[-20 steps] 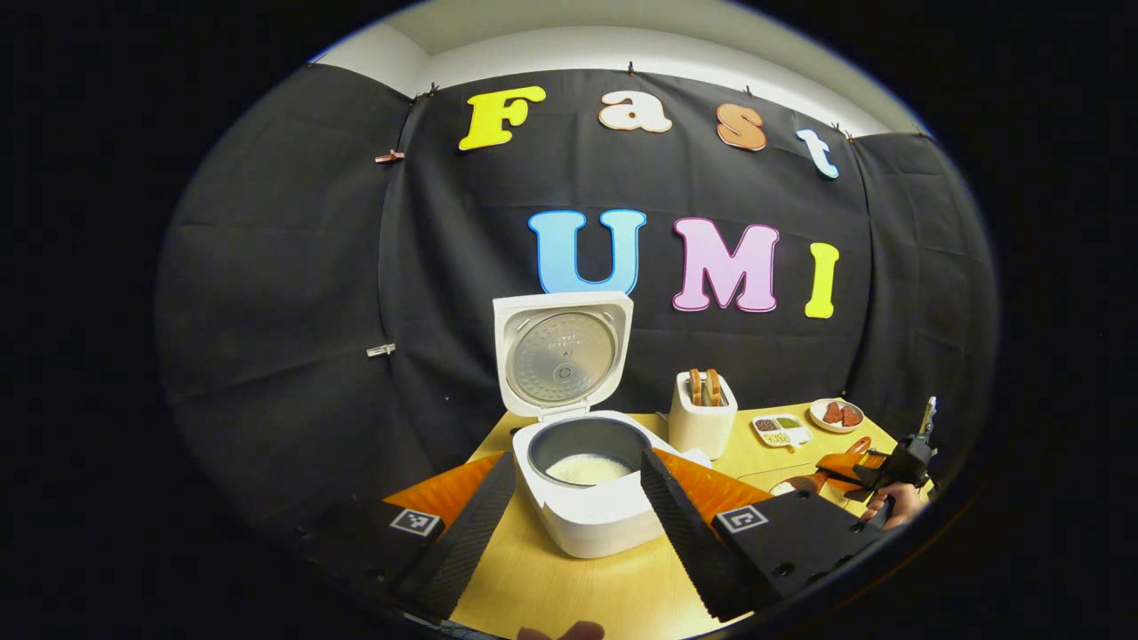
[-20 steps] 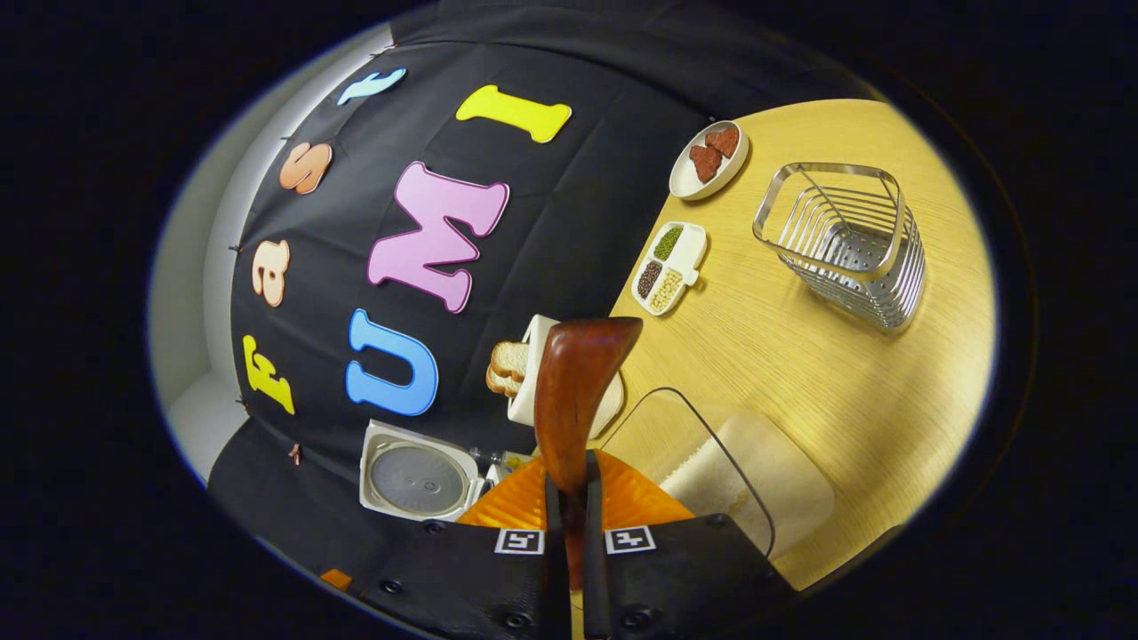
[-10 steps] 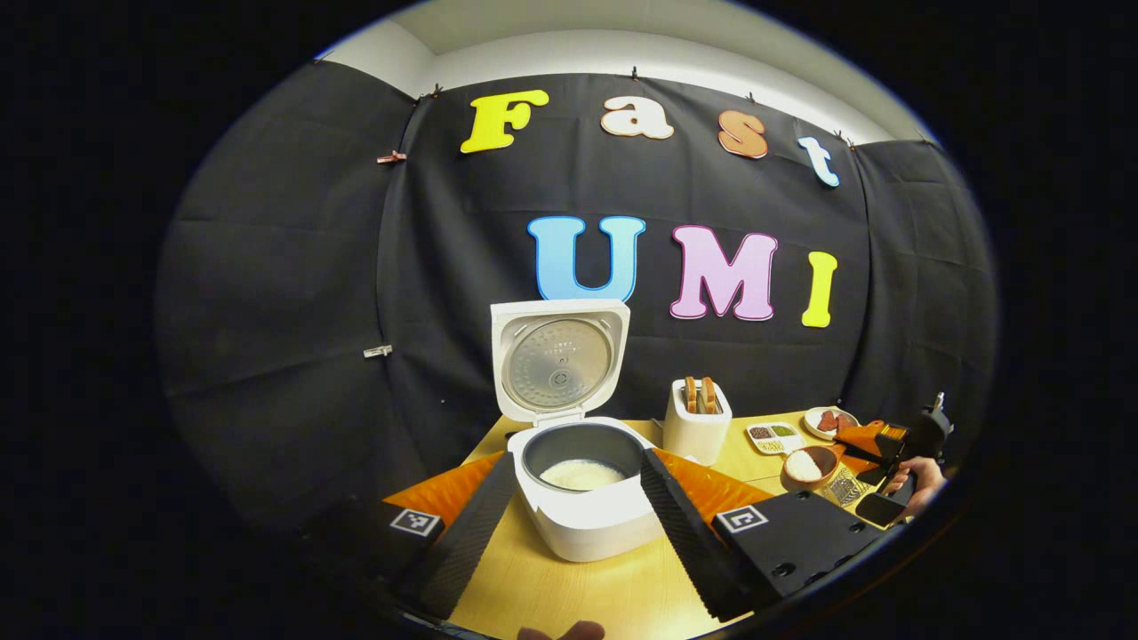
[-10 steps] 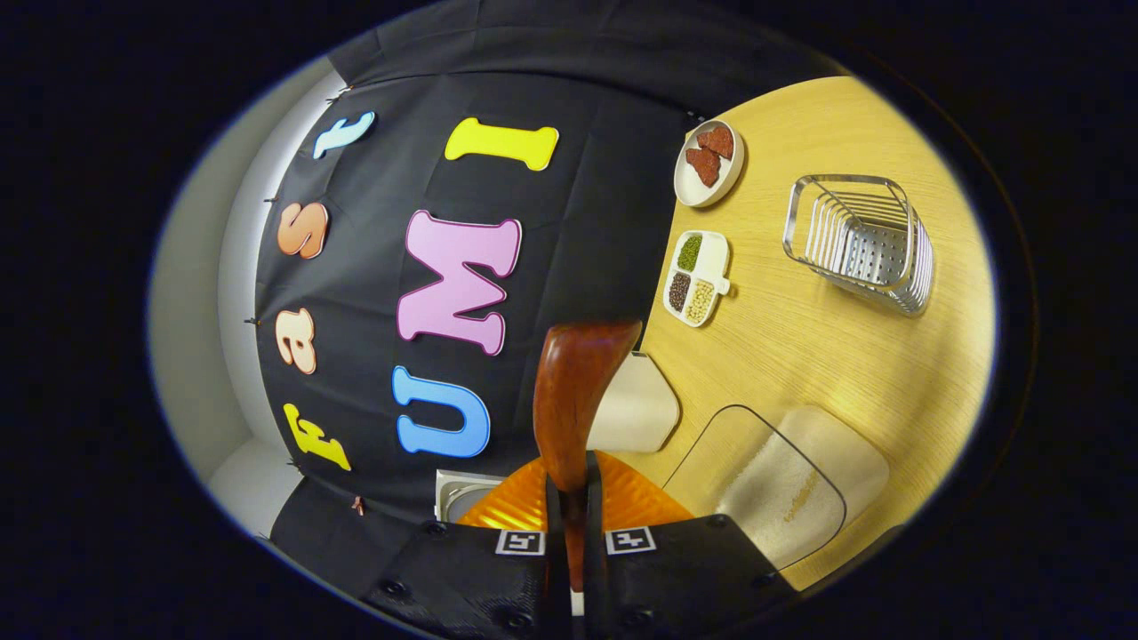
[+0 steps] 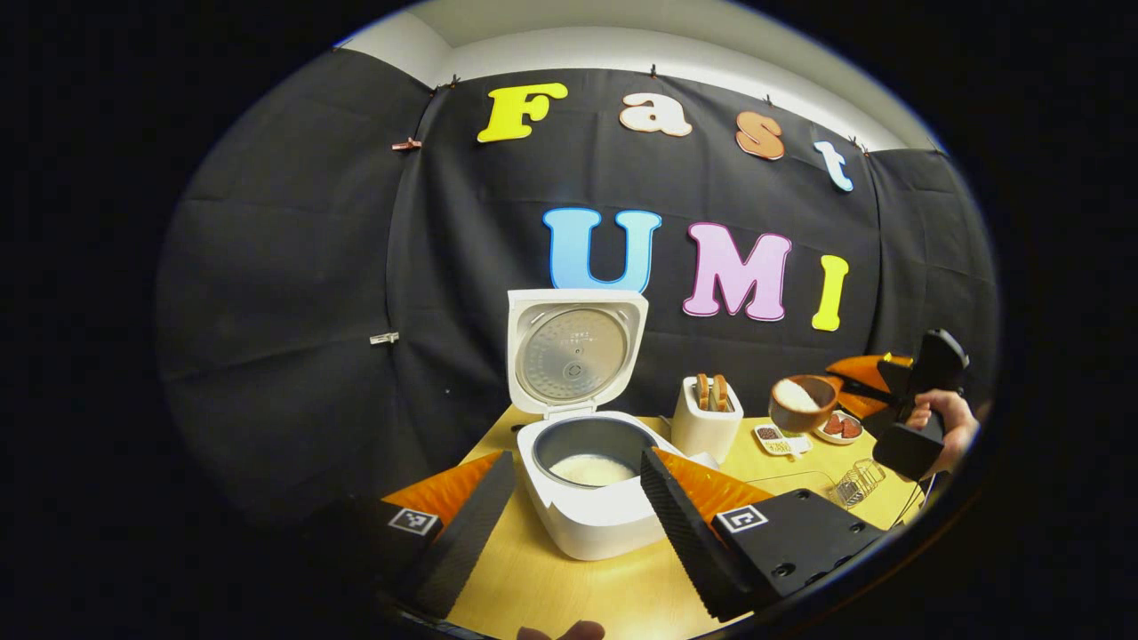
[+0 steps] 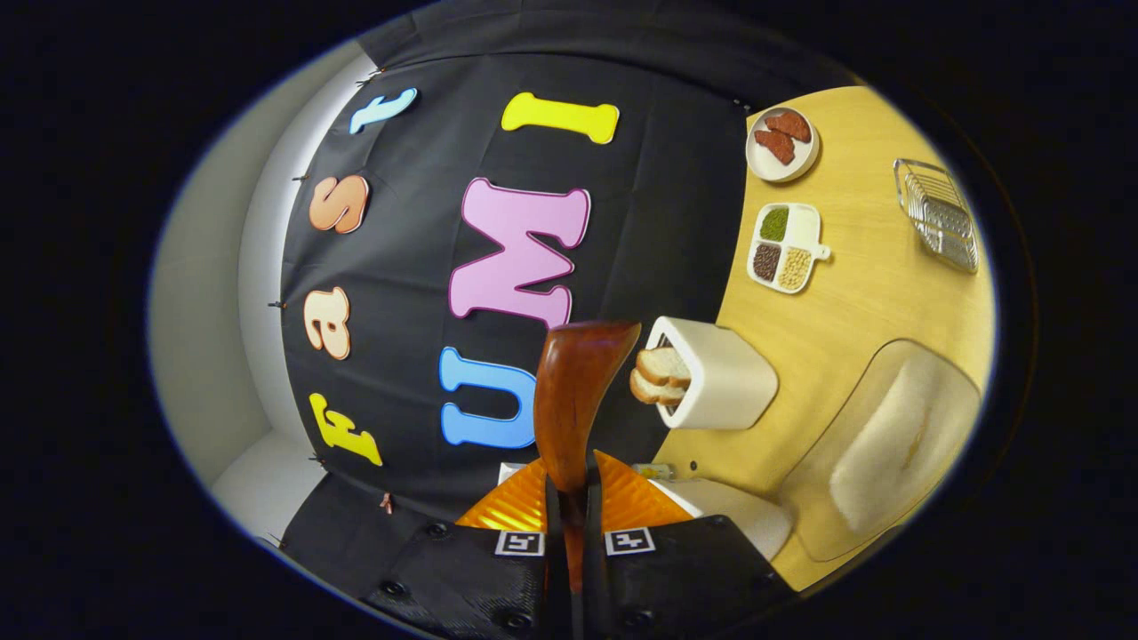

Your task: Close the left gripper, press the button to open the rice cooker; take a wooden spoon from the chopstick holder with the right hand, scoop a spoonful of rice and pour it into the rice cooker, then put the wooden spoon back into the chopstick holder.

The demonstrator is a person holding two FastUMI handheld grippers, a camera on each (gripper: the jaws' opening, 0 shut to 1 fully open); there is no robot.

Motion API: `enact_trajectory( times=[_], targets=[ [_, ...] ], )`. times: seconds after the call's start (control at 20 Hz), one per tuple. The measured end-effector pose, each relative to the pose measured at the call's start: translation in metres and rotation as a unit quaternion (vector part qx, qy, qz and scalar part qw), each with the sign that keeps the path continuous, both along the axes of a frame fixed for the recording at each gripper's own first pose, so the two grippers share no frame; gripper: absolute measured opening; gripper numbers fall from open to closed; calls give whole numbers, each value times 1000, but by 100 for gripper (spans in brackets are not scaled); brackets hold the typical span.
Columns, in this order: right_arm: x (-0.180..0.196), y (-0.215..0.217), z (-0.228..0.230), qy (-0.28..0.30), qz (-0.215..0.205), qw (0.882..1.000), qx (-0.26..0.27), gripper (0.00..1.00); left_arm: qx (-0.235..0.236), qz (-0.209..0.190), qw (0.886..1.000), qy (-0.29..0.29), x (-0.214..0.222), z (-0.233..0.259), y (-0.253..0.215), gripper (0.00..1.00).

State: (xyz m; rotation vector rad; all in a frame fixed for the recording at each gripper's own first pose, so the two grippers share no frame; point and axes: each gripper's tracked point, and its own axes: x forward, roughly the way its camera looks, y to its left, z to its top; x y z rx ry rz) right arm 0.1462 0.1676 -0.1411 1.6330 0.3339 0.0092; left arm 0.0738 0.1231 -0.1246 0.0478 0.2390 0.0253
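1. The wooden spoon point(image 5: 798, 402), its bowl heaped with white rice, is held in the air at the right of the left gripper view, above the tabletop point(image 5: 569, 596) and level with the toaster's top.
2. The right gripper point(image 6: 570, 533) has its jaws clenched on the spoon's handle, seen at the lower centre of the right gripper view, with the back of the spoon bowl rising mid-frame.
3. Half a second ago the loaded spoon sat low over the tabletop; it has since been lifted and moved toward the cooker. Judged from this, scooping is done and the carry is under way.
4. The rice cooker point(image 5: 591, 498) stands lower centre in the left gripper view, lid upright, rice already in its pot.
5. The left gripper point(image 5: 569, 524) flanks the cooker, jaws released and apart, gripping nothing.
6. The toaster point(image 6: 711, 373) with bread slices sits between spoon and cooker.
7. The wire chopstick holder point(image 6: 941, 213) stands at the right edge of the right gripper view.
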Motion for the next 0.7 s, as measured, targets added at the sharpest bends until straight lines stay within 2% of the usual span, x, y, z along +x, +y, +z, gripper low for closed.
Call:
enact_trajectory(
  times=[0.2, 0.5, 0.7],
  targets=[
    [32, 57, 24, -15, 11, 1000, -7, 10, 3, 6, 1000, 2, 3, -3, 11, 98],
    [70, 141, 11, -21, 45, 994, -100, 10, -15, 21, 1000, 18, -1, -18, 26, 96],
    [96, 175, -16, -16, 72, 982, -176, 10, -7, 32, 999, 20, -2, -21, 42, 96]
  ],
)
